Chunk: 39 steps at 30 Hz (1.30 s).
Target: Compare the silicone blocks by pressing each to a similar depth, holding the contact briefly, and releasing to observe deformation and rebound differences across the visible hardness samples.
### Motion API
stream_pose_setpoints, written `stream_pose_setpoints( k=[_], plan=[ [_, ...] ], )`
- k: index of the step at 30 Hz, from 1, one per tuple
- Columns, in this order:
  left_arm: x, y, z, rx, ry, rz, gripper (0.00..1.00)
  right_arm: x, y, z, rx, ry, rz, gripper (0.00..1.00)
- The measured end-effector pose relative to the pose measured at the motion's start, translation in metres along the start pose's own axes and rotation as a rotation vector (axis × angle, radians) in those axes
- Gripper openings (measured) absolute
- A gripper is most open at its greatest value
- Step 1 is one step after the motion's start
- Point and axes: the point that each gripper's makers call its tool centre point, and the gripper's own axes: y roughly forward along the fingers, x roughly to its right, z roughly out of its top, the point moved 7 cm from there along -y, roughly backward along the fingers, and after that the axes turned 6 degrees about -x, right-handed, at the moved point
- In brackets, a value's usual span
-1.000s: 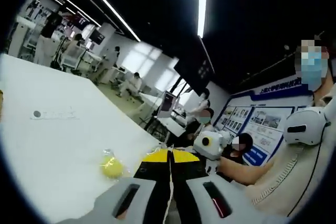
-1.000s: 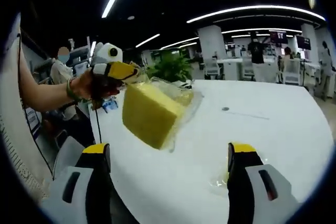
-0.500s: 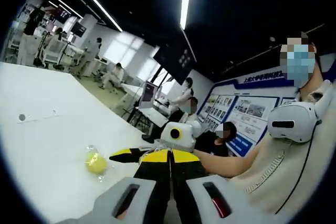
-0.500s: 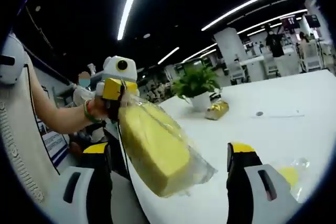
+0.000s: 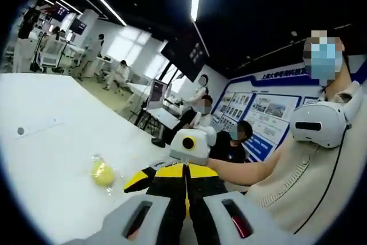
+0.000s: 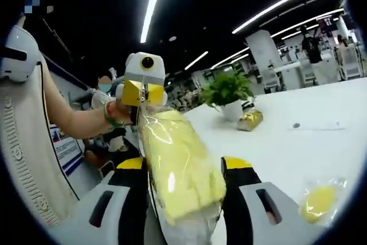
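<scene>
Silicone block (image 6: 182,171), bagged, hung off the table edge (image 6: 213,133), squeezed between right gripper (image 6: 186,167) jaws; left gripper (image 6: 142,93) pinched its top.

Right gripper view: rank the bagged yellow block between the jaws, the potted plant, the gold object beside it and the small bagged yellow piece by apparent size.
1. Bagged yellow block, largest, though it is nearest the camera.
2. Potted plant.
3. Small bagged yellow piece.
4. Gold object.

The last two look close in size, and the yellow piece lies nearer, so their order is unsure.
</scene>
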Motion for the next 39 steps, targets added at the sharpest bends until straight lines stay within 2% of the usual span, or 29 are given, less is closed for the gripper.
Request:
stream_pose_setpoints(
  k=[6,16,24,28,29,30,31,32,34,39],
  plan=[
    [-0.007,-0.002,0.003,-0.003,0.01,0.026,0.0,-0.003,-0.003,0.006,-0.024,-0.109,-0.044,0.3],
    [-0.012,-0.003,0.001,-0.008,0.025,0.056,0.0,0.001,-0.005,0.009,-0.075,-0.206,-0.123,0.23],
    [-0.014,-0.005,0.004,0.009,0.037,0.081,0.0,0.004,-0.003,0.013,-0.079,-0.35,-0.197,0.16],
    [-0.015,-0.005,0.002,0.001,0.043,0.094,0.0,0.005,-0.003,0.012,-0.091,-0.362,-0.209,0.13],
    [-0.015,-0.005,0.002,0.0,0.041,0.095,0.0,0.004,-0.002,0.011,-0.099,-0.343,-0.198,0.13],
    [-0.015,-0.005,0.002,0.002,0.042,0.099,0.0,0.006,-0.003,0.012,-0.093,-0.363,-0.235,0.12],
    [-0.016,-0.006,0.002,0.006,0.043,0.104,0.0,0.006,-0.002,0.012,-0.097,-0.376,-0.243,0.12],
    [-0.016,-0.006,0.001,0.002,0.039,0.108,0.0,0.003,-0.001,0.01,-0.114,-0.323,-0.219,0.12],
    [-0.016,-0.006,0.002,0.008,0.035,0.108,0.0,0.004,-0.001,0.012,-0.1,-0.376,-0.237,0.12],
    [-0.016,-0.007,0.0,0.001,0.039,0.111,0.0,0.003,0.0,0.01,-0.107,-0.37,-0.23,0.1]
  ],
)
